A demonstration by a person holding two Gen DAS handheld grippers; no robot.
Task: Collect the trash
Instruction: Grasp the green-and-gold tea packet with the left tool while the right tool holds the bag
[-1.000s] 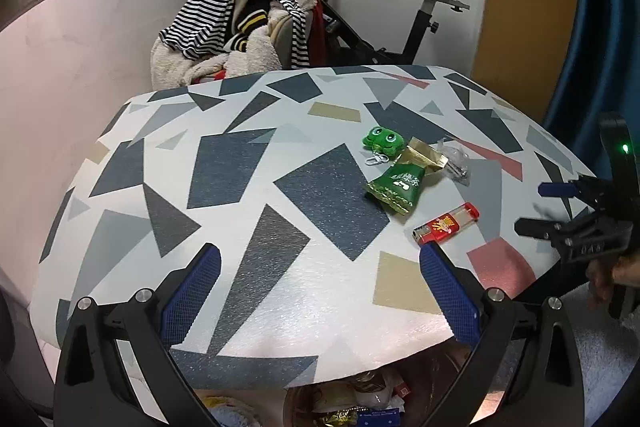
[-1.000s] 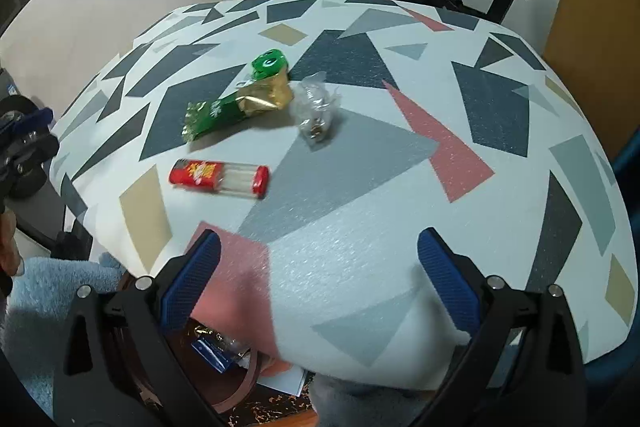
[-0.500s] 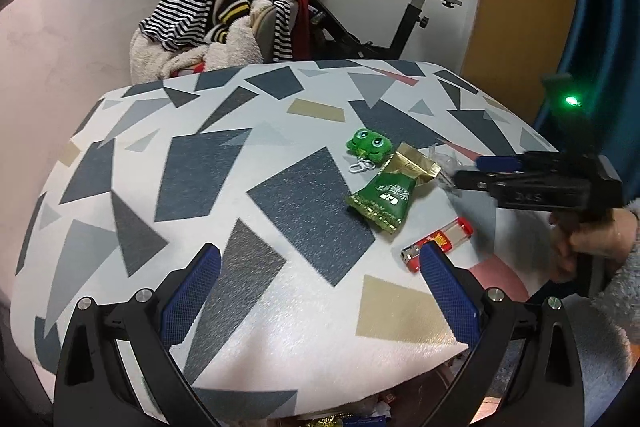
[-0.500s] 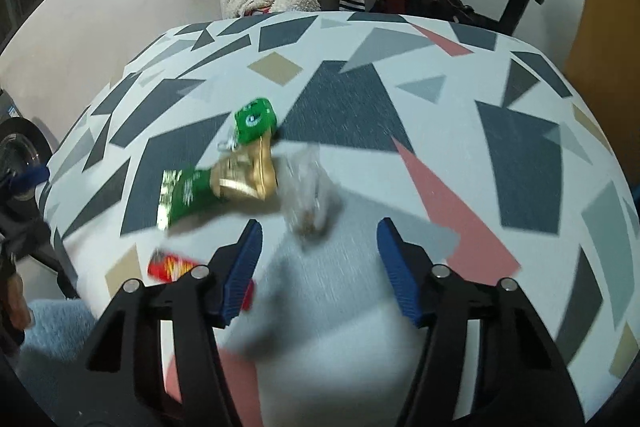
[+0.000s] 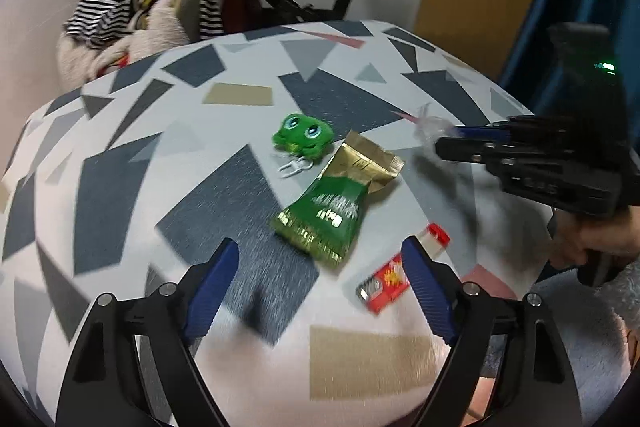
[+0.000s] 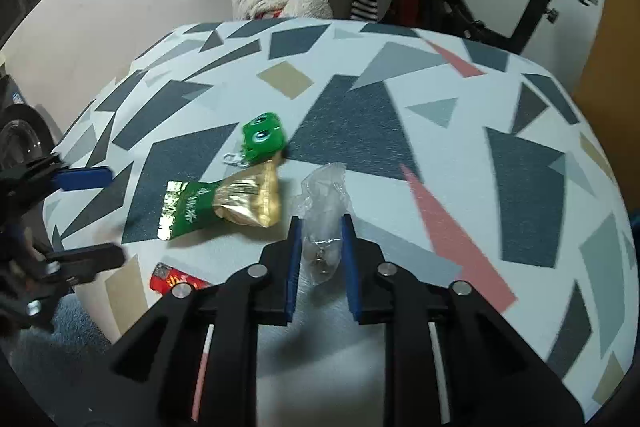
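Each tool is matte black plastic with ribbed blue pads on its two fingers and silver screws at the joints: the left tool (image 5: 320,287), the right tool (image 6: 320,247). A small green light glows on the right one. The person's sleeve (image 5: 600,311) is fuzzy grey.

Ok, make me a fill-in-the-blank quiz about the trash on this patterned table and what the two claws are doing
1. The right claw is closing on the crumpled clear ____ wrapper.
2. The green frog-shaped keychain lies just beyond the ____ end of the green snack packet.
3. The red tube-shaped package lies beside the ____ claw's right finger.

Missing words: plastic; gold; left
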